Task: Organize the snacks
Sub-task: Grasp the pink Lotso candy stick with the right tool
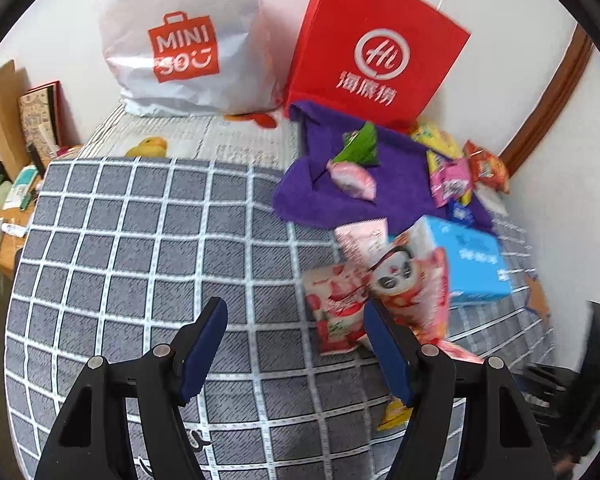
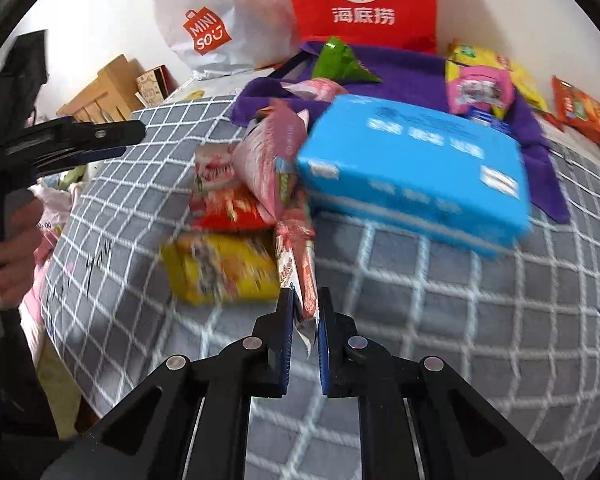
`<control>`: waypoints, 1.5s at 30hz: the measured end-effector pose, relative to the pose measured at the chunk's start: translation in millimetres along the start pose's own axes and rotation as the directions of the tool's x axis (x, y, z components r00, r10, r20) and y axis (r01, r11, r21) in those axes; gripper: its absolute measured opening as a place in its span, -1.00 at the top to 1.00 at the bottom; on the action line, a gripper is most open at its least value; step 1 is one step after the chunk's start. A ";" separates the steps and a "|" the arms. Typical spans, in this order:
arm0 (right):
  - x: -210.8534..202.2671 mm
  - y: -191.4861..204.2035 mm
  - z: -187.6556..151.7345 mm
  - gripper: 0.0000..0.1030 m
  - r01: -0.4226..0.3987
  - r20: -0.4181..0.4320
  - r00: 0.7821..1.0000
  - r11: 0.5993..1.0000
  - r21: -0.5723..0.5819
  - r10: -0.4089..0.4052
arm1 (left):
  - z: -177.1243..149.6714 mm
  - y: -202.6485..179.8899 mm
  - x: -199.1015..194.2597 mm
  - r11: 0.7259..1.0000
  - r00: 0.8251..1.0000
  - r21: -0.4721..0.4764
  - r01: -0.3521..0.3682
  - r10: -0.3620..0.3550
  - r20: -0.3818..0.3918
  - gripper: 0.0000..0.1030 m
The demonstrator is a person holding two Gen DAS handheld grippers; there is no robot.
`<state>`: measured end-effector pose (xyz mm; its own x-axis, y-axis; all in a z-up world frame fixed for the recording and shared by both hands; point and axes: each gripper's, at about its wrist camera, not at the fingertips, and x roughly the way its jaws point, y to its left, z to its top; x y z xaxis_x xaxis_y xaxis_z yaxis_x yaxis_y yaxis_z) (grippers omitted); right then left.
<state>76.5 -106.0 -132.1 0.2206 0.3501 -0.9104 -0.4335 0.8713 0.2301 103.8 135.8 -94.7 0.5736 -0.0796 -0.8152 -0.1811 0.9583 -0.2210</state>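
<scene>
My right gripper is shut on the lower edge of a pink-and-white snack packet, held above the checked grey cloth. Behind it lie a yellow packet, a red-and-white packet, a pink bag and a blue box. My left gripper is open and empty over the cloth, left of a panda-print packet, a strawberry packet and the blue box. The left gripper also shows at the left of the right wrist view.
A purple towel holds a green packet and a pink packet. More snack bags lie by the wall. A white Miniso bag and a red paper bag stand at the back. A cluttered desk is left.
</scene>
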 end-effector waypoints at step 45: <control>18.7 -75.0 -13.1 0.12 0.265 0.151 0.946 0.953 0.149 -0.287 | -59.9 -5.1 57.2 0.969 0.970 0.072 -0.236 0.231 0.069 -1.00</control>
<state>101.6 -169.3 -170.9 0.4654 0.1332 -0.8750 -0.2246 0.9740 0.0289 89.7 109.9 -172.3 0.5703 0.1632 -0.8051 -0.2529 0.9673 0.0170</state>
